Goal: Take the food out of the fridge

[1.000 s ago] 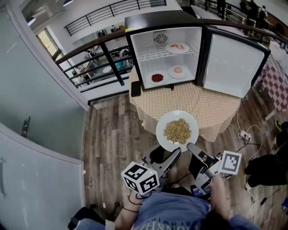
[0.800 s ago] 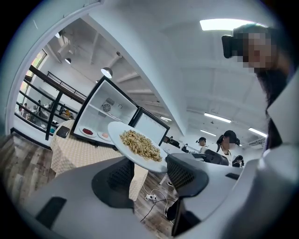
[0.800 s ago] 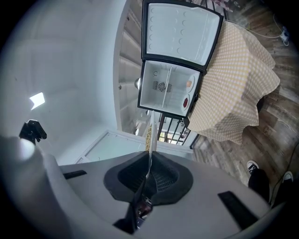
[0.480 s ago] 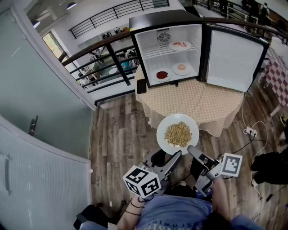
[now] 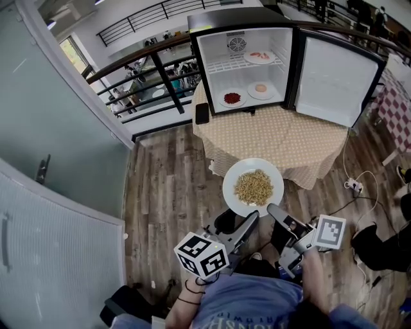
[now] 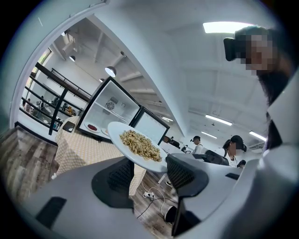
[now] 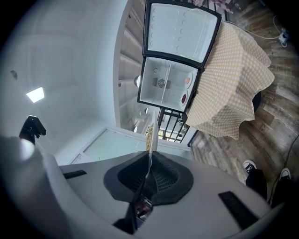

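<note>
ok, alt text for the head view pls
The right claw grips the near rim of a white plate of pasta-like food above a wood floor, the left claw at the rim beside it. Beyond, an open mini fridge on a cloth-covered table holds three more plates of food.

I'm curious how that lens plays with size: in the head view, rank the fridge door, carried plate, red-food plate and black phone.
1. fridge door
2. carried plate, enlarged by nearness to the camera
3. red-food plate
4. black phone, almost level with the red-food plate: nearly a tie
</note>
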A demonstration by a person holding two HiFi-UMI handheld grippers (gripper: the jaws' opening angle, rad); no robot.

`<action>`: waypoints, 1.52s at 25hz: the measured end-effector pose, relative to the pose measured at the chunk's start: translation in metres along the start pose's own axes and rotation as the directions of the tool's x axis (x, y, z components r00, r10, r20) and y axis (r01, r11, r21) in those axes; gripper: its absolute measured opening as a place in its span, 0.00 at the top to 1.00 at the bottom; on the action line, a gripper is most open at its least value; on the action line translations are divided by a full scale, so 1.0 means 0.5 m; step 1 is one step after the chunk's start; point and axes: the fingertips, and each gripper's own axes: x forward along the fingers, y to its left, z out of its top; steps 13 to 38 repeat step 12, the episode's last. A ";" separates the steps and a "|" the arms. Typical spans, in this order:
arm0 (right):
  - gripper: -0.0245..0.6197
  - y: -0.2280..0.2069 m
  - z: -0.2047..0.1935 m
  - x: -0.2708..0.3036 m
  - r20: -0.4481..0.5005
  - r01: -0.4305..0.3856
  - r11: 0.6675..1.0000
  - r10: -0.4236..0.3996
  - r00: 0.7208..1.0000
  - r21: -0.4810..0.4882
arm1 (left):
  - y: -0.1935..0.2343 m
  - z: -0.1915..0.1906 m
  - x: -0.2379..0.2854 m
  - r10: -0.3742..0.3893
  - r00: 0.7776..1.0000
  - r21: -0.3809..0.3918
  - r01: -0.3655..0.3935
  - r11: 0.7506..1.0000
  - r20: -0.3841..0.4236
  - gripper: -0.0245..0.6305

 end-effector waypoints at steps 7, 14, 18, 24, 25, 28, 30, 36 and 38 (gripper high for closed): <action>0.92 0.002 0.000 0.000 -0.005 0.002 1.000 -0.002 1.000 0.000 | -0.001 0.003 0.000 -0.005 1.000 0.001 0.005 1.000 0.001 0.62; 0.92 0.000 0.005 0.004 -0.001 -0.002 1.000 0.002 1.000 -0.009 | 0.003 0.005 0.005 -0.022 1.000 0.011 0.022 1.000 0.002 0.62; 0.92 0.000 0.005 0.004 -0.001 -0.002 1.000 0.002 1.000 -0.009 | 0.003 0.005 0.005 -0.022 1.000 0.011 0.022 1.000 0.002 0.62; 0.92 0.000 0.005 0.004 -0.001 -0.002 1.000 0.002 1.000 -0.009 | 0.003 0.005 0.005 -0.022 1.000 0.011 0.022 1.000 0.002 0.62; 0.92 0.000 0.005 0.004 -0.001 -0.002 1.000 0.002 1.000 -0.009 | 0.003 0.005 0.005 -0.022 1.000 0.011 0.022 1.000 0.002 0.62; 0.92 0.000 0.005 0.004 -0.001 -0.002 1.000 0.002 1.000 -0.009 | 0.003 0.005 0.005 -0.022 1.000 0.011 0.022 1.000 0.002 0.62; 0.92 0.000 0.005 0.004 -0.001 -0.002 1.000 0.002 1.000 -0.009 | 0.003 0.005 0.005 -0.022 1.000 0.011 0.022 1.000 0.002 0.62; 0.92 0.000 0.005 0.004 -0.001 -0.002 1.000 0.002 1.000 -0.009 | 0.003 0.005 0.005 -0.022 1.000 0.011 0.022 1.000 0.002 0.62; 0.92 0.000 0.005 0.004 -0.001 -0.002 1.000 0.002 1.000 -0.009 | 0.003 0.005 0.005 -0.022 1.000 0.011 0.022 1.000 0.002 0.62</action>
